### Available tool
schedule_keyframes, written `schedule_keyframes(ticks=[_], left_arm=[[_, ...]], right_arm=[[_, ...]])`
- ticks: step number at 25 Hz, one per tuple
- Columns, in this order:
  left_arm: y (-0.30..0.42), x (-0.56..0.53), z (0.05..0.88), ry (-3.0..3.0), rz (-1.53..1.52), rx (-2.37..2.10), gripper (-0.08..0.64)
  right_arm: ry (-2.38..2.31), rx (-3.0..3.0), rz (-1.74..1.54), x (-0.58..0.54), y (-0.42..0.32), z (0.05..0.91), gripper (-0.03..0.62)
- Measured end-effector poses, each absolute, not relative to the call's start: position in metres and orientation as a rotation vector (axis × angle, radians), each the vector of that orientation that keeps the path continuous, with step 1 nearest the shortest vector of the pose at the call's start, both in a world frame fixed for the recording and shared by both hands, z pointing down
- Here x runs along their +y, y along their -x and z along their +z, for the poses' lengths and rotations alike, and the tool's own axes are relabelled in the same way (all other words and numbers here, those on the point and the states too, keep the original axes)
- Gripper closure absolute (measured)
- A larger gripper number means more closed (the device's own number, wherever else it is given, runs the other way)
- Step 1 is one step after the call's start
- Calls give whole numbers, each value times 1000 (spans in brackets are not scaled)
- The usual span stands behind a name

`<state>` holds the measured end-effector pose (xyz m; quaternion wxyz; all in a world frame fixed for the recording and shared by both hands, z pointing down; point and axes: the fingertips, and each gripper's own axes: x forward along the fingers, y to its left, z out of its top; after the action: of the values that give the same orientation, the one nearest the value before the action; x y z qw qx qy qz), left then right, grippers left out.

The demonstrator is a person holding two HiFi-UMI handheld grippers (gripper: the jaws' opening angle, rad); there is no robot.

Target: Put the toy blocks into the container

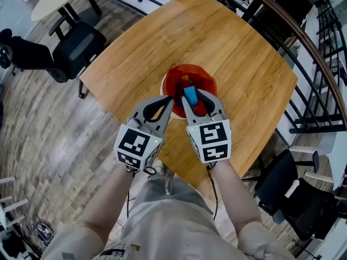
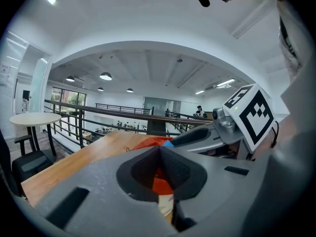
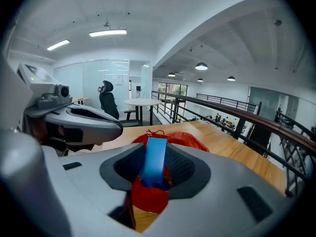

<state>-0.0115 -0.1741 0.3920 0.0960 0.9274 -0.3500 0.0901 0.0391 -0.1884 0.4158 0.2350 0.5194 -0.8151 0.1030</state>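
Head view: black-and-white square markers on each tool's cube [image 1: 212,140]. Right tool [image 1: 191,94] clamps an upright blue block [image 1: 190,97] just over the red container [image 1: 205,81] on the wooden table [image 1: 227,37]. Left tool [image 1: 172,99] sits beside it, tips together, at the container's rim. Black office chair [image 1: 76,47] left of the table, railing [image 1: 303,45] right.
Left gripper view: jaws closed, nothing gripped, red container behind them.
Right gripper view: pads pinch the blue block, container below.

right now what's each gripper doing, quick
left gripper: closed, nothing between its jaws
right gripper: closed on a blue block
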Motion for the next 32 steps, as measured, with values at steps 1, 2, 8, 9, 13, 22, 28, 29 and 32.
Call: schedule_keyframes(ticks=[1,2,8,9,13,22,28,29,32], left_arm=[[11,-176,394,-2746,268,-1034,548],[11,-178,396,-2743,269,-1031,548],[7,-184,404,-2736,281,-1010,548],[7,-184,406,-2735,283,-1007,548],[6,-187,411,-2728,291,-997,548],[6,-185,415,-2719,299,-989,548],[11,-183,417,-2718,303,-994,548],[13,-183,416,-2716,306,-999,548],[13,-185,415,-2713,302,-1001,548]], right_arm=[[-1411,-2224,297,-190,-39,422,448],[-1398,-2212,312,-192,-38,428,448],[-1352,-2157,336,-194,-39,447,448],[-1345,-2146,344,-193,-39,450,448],[-1312,-2117,378,-194,-40,463,448],[-1282,-2091,405,-195,-41,472,446],[-1263,-2094,411,-192,-37,477,445],[-1262,-2097,418,-193,-36,477,445],[-1267,-2093,437,-192,-39,478,445]])
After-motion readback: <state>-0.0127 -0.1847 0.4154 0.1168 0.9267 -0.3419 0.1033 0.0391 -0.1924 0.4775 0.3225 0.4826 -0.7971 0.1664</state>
